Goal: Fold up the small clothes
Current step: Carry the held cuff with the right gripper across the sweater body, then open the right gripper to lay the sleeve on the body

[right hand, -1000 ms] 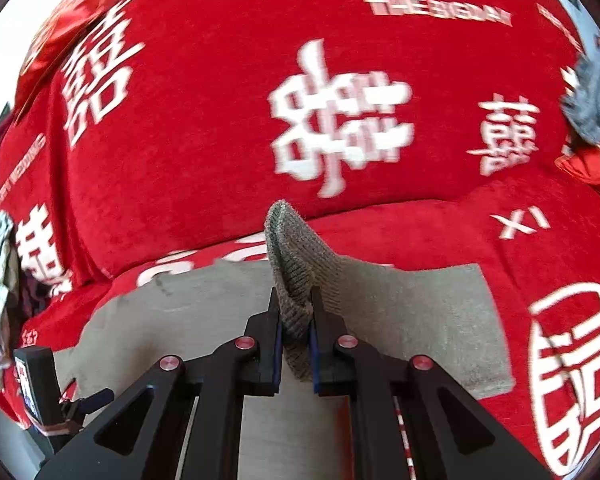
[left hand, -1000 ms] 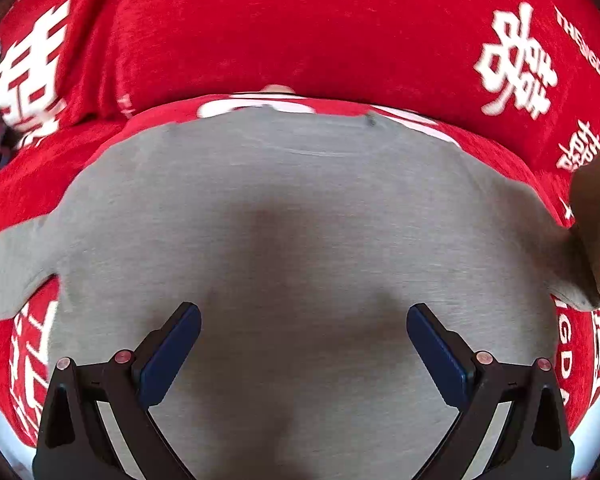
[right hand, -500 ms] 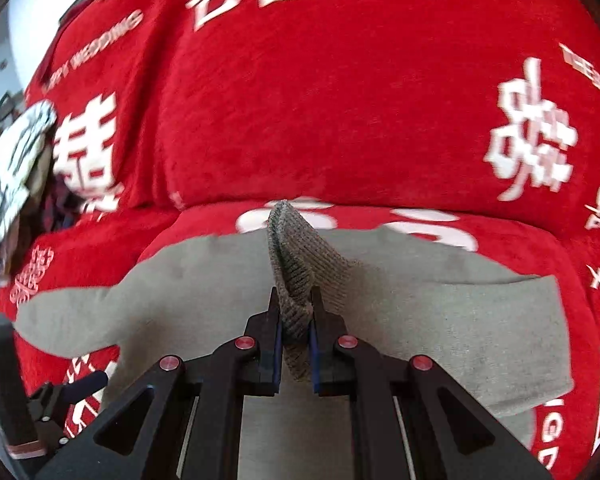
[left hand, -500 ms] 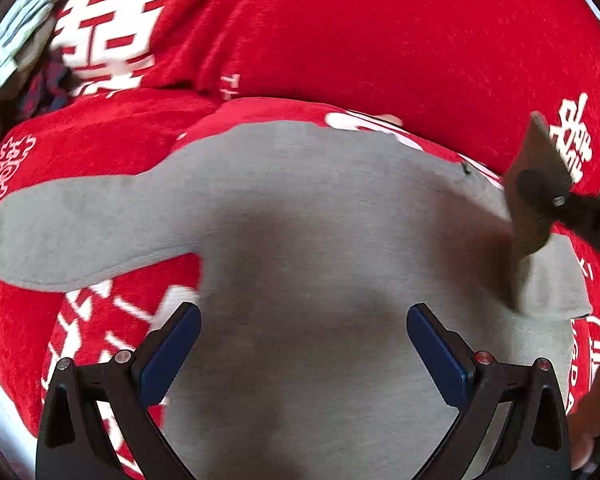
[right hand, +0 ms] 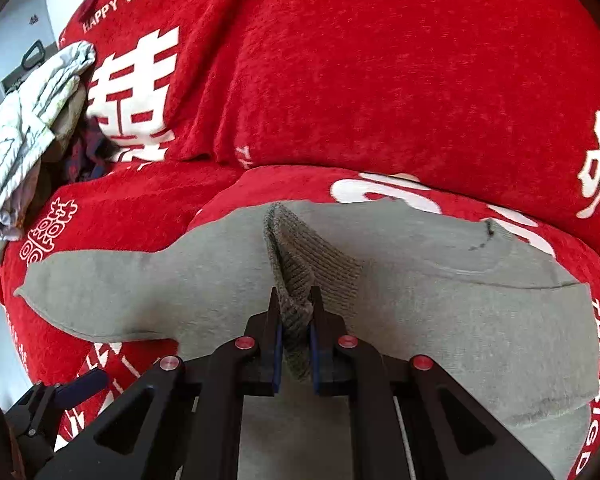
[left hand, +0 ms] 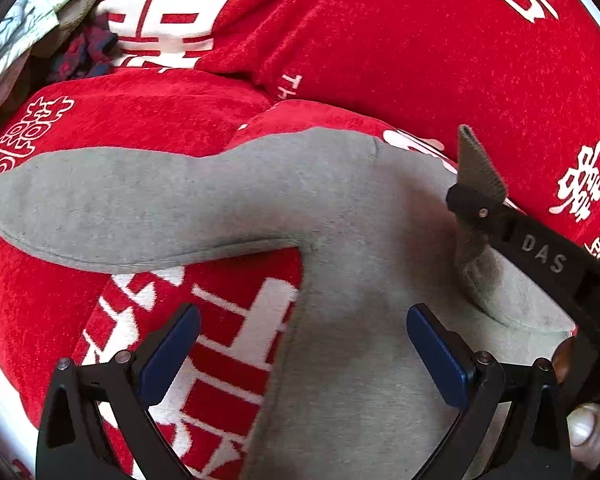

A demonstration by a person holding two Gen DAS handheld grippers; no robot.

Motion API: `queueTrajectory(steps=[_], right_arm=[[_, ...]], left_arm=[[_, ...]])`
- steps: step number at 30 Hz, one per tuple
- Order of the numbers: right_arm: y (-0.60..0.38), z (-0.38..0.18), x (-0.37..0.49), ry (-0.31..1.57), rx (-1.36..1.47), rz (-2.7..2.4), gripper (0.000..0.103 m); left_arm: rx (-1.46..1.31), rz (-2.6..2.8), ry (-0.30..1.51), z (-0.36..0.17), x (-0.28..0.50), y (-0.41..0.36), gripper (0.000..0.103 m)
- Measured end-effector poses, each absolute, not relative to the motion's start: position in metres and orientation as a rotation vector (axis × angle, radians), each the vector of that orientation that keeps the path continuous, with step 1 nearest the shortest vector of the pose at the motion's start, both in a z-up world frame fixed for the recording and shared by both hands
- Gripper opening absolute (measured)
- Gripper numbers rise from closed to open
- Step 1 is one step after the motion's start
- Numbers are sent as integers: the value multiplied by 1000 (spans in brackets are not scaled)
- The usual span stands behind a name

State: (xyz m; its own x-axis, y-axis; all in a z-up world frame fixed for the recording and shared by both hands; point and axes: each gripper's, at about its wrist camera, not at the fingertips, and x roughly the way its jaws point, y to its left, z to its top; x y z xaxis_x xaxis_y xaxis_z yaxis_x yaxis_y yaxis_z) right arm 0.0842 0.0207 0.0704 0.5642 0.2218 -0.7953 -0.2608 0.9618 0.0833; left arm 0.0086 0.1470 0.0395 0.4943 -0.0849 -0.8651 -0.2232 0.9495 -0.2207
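The grey sweatshirt [left hand: 340, 208] is lying flat on the seat of a sofa under a red cover with white characters [left hand: 400, 48], its body running toward 6 o'clock in the left wrist view. The right gripper [right hand: 295, 344] is clamping its jaws almost fully together on a ribbed cuff [right hand: 300, 264], which is standing up between the pads while that sleeve is doubling back over the chest. The left gripper [left hand: 300, 352] is hovering above the hem side with jaws spread wide and nothing between them; the body's edge is passing between its fingers. The other sleeve [left hand: 112, 204] is stretching out flat with its long axis pointing toward 9 o'clock from the shoulder, its cuff end far out at about 10 o'clock from the left gripper. That sleeve is lying on the left gripper's side, so the left hand looks nearer to it, while the right gripper is sitting at about 3 o'clock, busy with its own sleeve.
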Motion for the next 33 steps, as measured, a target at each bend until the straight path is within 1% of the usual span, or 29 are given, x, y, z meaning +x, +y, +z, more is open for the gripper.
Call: queueTrajectory(steps=[16, 18, 21, 23, 24, 25, 26, 30, 33], right_arm=[[40, 46, 82, 994, -62, 347, 11], [40, 42, 81, 1007, -61, 357, 12], [36, 38, 85, 1059, -24, 384, 27], [30, 44, 84, 1061, 2, 399, 43], [25, 49, 82, 1047, 7, 403, 47], [18, 56, 78, 1023, 8, 406, 54], [11, 62, 76, 1003, 7, 402, 56], [-43, 85, 66, 945, 45, 364, 57], [-88, 84, 67, 942, 15, 242, 57]], left_arm=[[-315, 108, 1059, 39, 6, 153, 103], [-307, 113, 1061, 39, 5, 153, 103], [-310, 114, 1052, 44, 3, 153, 103], [-314, 122, 1045, 48, 2, 155, 103], [-320, 123, 1042, 50, 2, 156, 103], [-325, 123, 1038, 53, 2, 156, 103], [-327, 123, 1032, 56, 3, 155, 103], [-318, 84, 1015, 69, 11, 137, 103], [-274, 37, 1014, 76, 18, 107, 103]])
